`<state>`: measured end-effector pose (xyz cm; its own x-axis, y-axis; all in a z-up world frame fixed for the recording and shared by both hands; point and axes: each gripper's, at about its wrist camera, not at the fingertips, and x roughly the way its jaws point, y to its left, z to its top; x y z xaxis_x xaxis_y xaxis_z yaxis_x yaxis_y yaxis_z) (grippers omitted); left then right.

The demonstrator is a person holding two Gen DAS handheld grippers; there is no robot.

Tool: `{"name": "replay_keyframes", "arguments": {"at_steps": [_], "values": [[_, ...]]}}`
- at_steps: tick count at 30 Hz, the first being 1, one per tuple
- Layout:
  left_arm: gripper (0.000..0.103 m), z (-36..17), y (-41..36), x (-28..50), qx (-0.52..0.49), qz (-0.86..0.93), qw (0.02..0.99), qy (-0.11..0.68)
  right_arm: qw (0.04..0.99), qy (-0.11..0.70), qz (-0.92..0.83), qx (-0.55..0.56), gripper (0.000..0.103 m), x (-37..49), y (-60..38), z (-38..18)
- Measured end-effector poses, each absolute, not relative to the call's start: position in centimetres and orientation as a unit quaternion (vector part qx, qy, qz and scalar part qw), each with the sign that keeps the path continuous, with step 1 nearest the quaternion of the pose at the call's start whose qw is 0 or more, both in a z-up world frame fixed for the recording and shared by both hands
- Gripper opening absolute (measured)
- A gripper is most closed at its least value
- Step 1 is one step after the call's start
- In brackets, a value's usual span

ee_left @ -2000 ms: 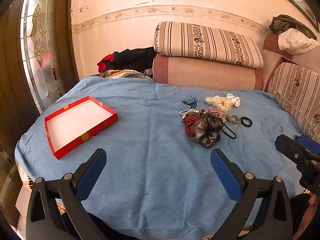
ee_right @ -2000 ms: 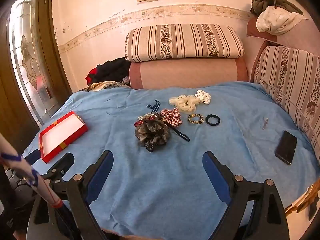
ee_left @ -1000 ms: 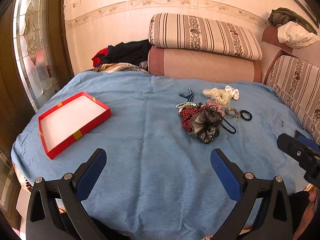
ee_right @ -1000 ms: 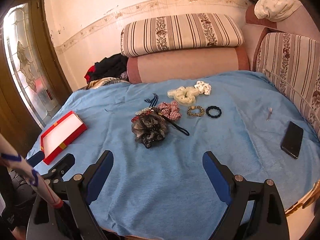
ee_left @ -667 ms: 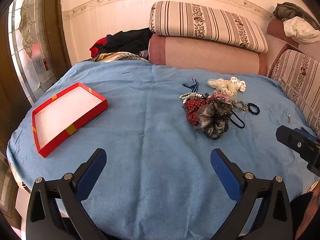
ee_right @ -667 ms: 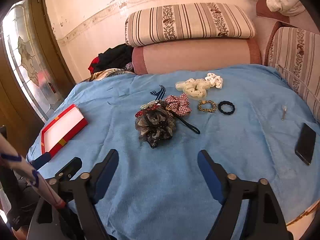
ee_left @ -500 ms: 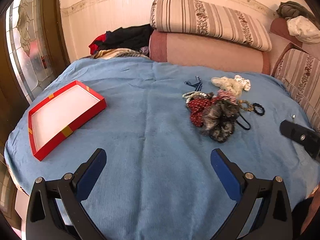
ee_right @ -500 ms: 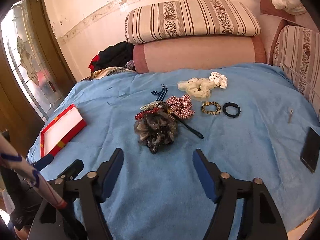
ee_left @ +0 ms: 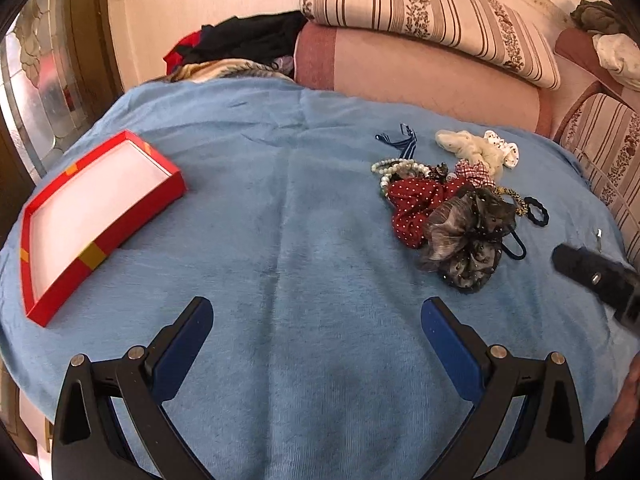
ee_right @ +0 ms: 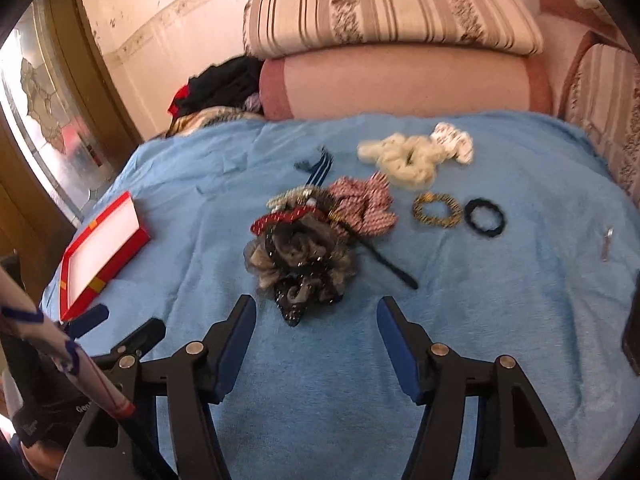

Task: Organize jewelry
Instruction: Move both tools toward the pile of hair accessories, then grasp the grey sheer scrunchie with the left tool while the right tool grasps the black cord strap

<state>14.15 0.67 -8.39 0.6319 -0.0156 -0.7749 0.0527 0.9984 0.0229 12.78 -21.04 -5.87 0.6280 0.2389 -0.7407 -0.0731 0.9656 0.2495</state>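
The step in hand looks like the reach for the first piece: nothing is held, and the red tray (ee_left: 96, 216) on the left of the blue-covered tabletop (ee_left: 304, 272) shows only its white floor.

The right gripper (ee_right: 316, 320) hangs low over the cloth with its fingers set moderately wide and empty, aimed at the grey ruffled scrunchie (ee_right: 300, 264), which lies just beyond the fingertips at the near edge of the pile. Behind it sit a red dotted scrunchie (ee_left: 416, 204), a pearl bracelet (ee_left: 394, 168), a checked scrunchie (ee_right: 364, 204) and a dark hairband (ee_right: 384, 260). Farther right lie a cream scrunchie (ee_right: 404, 160), a gold bead bracelet (ee_right: 436, 210) and a black hair tie (ee_right: 485, 218), each apart from the heap.

The left gripper (ee_left: 316, 320) hovers over bare cloth between tray and pile, fingers spread wide, holding nothing.

The next move probably calls for the right gripper to ease forward and down so its fingers straddle the grey scrunchie, then pinch the fabric alone. The right view is slightly blurred, so whether the hairband runs under the scrunchie is unclear; if it does, a lift may drag it along. The carry then crosses leftward to the tray.
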Motion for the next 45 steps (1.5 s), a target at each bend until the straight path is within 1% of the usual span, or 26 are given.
{"name": "replay_keyframes", "arguments": {"at_steps": [3,4,5,8,12,15,17,23,26,31,32,33,34,35,36,38,41,45], "values": [[0.103,-8.6,0.4,15.6,0.015,-0.026,0.898,0.438,0.894,0.429,0.086,0.102,0.066,14.1,-21.3,-6.3],[0.103,-8.6,0.3,16.0,0.011,-0.029,0.897,0.440,0.894,0.428,0.086,0.100,0.064,14.4,-21.4,-6.2],[0.103,-8.7,0.2,16.5,0.007,-0.034,0.896,0.443,0.893,0.428,0.090,0.102,0.060,14.6,-21.6,-6.2],[0.103,-9.1,0.1,17.9,0.003,-0.043,0.891,0.451,0.890,0.432,0.098,0.109,0.057,15.3,-22.1,-6.4],[0.103,-9.4,-0.4,19.1,-0.005,-0.064,0.885,0.461,0.890,0.434,0.081,0.115,0.057,16.3,-23.7,-6.7],[0.102,-9.3,-0.7,19.4,-0.016,-0.088,0.883,0.461,0.886,0.437,0.069,0.140,0.056,17.0,-25.8,-6.9],[0.098,-9.2,-1.0,19.6,-0.020,-0.103,0.881,0.462,0.885,0.438,0.060,0.144,0.048,17.4,-27.0,-7.0],[0.096,-8.5,-3.6,19.0,-0.017,-0.192,0.876,0.443,0.885,0.428,0.039,0.179,0.048,17.3,-29.6,-7.1],[0.096,-7.9,-6.2,19.0,0.004,-0.230,0.884,0.408,0.882,0.430,0.039,0.189,0.048,17.2,-30.1,-7.4],[0.096,-9.0,-9.6,21.0,0.033,-0.251,0.879,0.404,0.883,0.424,0.039,0.198,0.048,16.8,-31.0,-7.5],[0.088,-9.1,-10.0,21.3,0.034,-0.250,0.878,0.407,0.882,0.424,0.041,0.201,0.048,16.7,-31.1,-7.5],[0.062,-9.5,-10.4,21.8,0.040,-0.244,0.877,0.413,0.882,0.424,0.042,0.202,0.048,16.7,-31.2,-7.6],[0.045,-10.3,-10.7,22.6,0.038,-0.245,0.869,0.429,0.881,0.424,0.042,0.203,0.048,16.6,-31.3,-7.6],[0.021,-11.2,-10.5,23.3,0.026,-0.249,0.858,0.449,0.881,0.425,0.042,0.205,0.048,16.6,-31.3,-7.7],[0.016,-11.8,-10.0,23.8,-0.003,-0.258,0.846,0.466,0.880,0.425,0.043,0.206,0.048,16.6,-31.4,-7.8],[0.015,-11.8,-8.8,23.8,-0.039,-0.260,0.844,0.468,0.880,0.424,0.046,0.207,0.048,16.6,-31.3,-7.7],[0.011,-10.5,-7.4,22.7,-0.045,-0.256,0.850,0.458,0.883,0.421,0.049,0.202,0.048,16.4,-31.2,-7.5],[0.011,-9.1,-4.6,20.9,-0.071,-0.256,0.849,0.458,0.884,0.419,0.053,0.200,0.048,16.4,-30.9,-7.4]]}}
